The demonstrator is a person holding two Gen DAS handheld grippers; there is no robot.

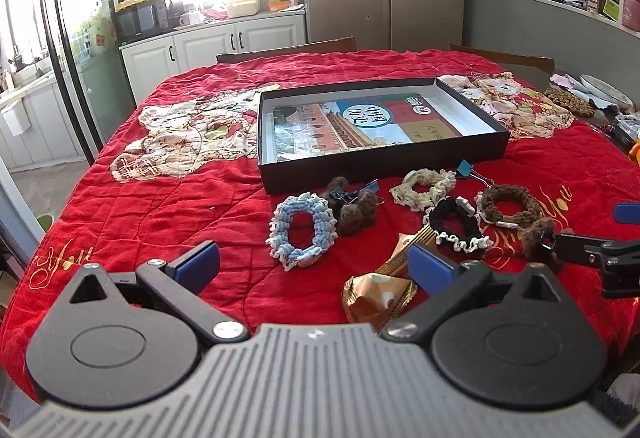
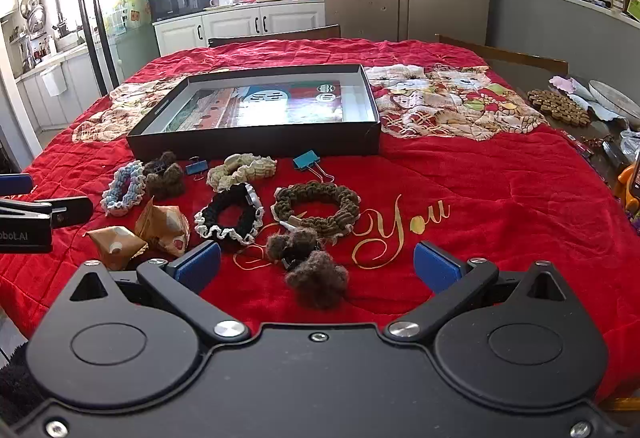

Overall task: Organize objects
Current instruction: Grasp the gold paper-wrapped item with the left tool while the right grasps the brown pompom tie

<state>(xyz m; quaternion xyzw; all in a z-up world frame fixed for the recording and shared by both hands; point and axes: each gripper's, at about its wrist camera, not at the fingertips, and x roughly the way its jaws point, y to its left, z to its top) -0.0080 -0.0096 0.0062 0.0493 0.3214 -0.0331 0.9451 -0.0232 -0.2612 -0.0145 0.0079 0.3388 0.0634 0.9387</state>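
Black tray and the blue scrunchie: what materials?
Black tray: looks like matte cardboard, with thin straight walls, white inner faces and folded corners. Blue scrunchie: knitted or crocheted yarn, soft, with visible ribbed loops and a white frilled edge; fibre type unclear.

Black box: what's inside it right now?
The black box holds one flat book with a colourful cover, lying on the bottom. Nothing else shows inside; its near wall hides the front strip, and anything beneath the book is covered.
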